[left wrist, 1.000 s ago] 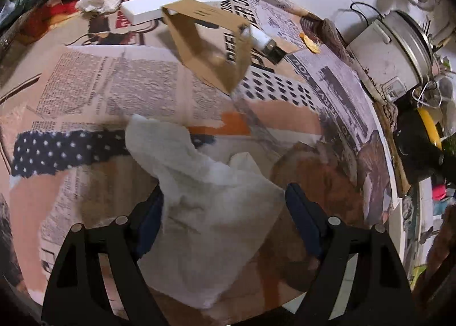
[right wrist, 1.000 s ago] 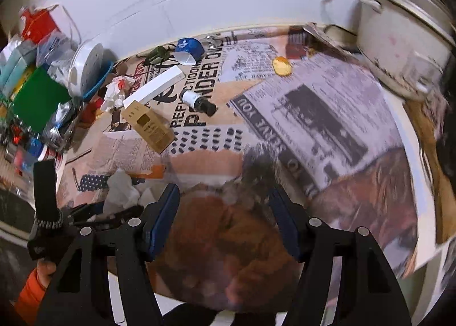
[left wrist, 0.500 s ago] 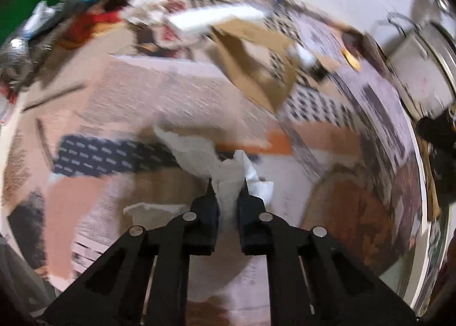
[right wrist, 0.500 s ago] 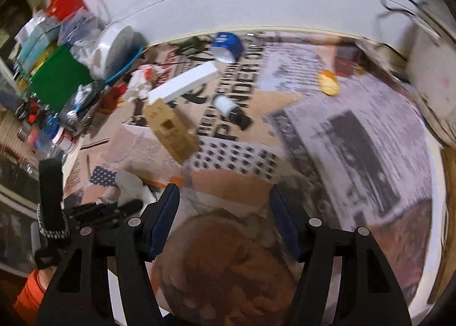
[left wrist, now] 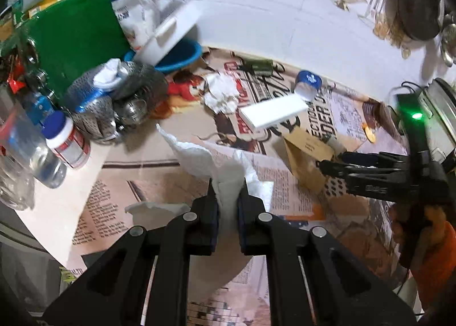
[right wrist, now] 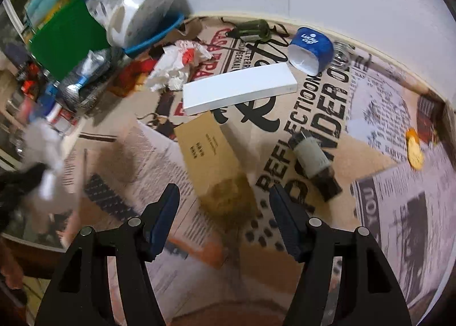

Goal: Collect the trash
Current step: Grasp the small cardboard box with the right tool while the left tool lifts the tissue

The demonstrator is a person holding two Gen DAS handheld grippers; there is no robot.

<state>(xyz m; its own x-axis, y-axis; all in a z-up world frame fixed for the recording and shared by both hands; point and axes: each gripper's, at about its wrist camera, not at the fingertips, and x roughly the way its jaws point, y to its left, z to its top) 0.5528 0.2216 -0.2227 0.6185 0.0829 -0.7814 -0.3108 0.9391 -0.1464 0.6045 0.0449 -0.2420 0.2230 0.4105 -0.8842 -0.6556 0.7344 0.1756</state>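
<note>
My left gripper [left wrist: 227, 192] is shut on a white paper tissue [left wrist: 211, 163] and holds it above the newspaper-covered table [left wrist: 159, 192]; it shows blurred at the left in the right wrist view [right wrist: 45, 152]. My right gripper [right wrist: 223, 198] is open and empty, just short of a brown cardboard box [right wrist: 211, 155] lying on the table. The box [left wrist: 306, 155] and right gripper [left wrist: 330, 165] also show in the left wrist view. Other trash lies beyond: a crumpled tissue [right wrist: 176, 67], a long white box [right wrist: 239, 88], a blue paper cup [right wrist: 312, 48] on its side and a small bottle [right wrist: 316, 161].
A green bin [left wrist: 74, 32], white lid [left wrist: 168, 32], blue bowl and metal strainer [left wrist: 114, 98] crowd the table's left side. Bottles [left wrist: 65, 141] stand at the left edge. A rice cooker [left wrist: 439, 115] stands at the right. A white wall backs the table.
My left gripper closed on the white tissue and lifted it off the table. My right gripper moved forward and left toward the brown box, staying open.
</note>
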